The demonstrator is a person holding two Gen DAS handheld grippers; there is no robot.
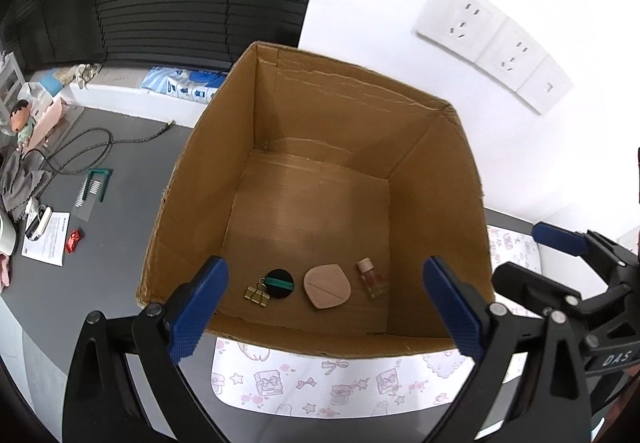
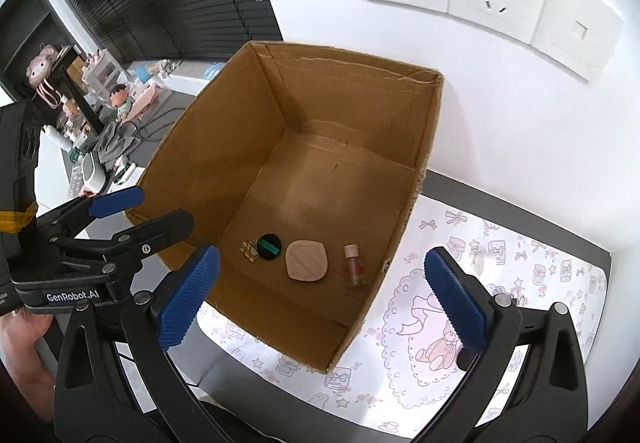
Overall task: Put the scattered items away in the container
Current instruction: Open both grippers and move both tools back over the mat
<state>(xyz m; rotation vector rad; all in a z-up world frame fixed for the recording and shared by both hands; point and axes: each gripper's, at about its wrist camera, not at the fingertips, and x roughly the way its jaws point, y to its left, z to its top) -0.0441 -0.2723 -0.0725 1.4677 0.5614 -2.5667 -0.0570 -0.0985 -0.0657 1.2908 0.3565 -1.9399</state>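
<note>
Both grippers sat nearest the lens, jaws spread wide w/ nothing between them: left gripper (image 1: 326,309) hovered over the near rim of the cardboard box (image 1: 436,147); right gripper (image 2: 322,299) hung over the box's near-right corner, above the printed mat (image 2: 500,263).

Risks, my read: box walls were tall and the items lay deep against the near wall, so any reach in could catch a blue pad on the rim and shove or tip the box; the two tools were close together, left one visible just beside the right in the right wrist view, so a careless swing could knock them.

Box contents, all on the floor in a row, left to right: gold binder clip (image 1: 257,294) touching a black disc w/ green stripe (image 1: 279,283); tan makeup sponge (image 1: 327,285) just beside; small glass vial w/ pink cap (image 1: 372,277) lying down near the right wall.

Mat looked bare of loose items in both views; task prob near done, though stuff on the grey desk (image 1: 120,211) at left (red wrapper, paper, cable) may or may not count.
</note>
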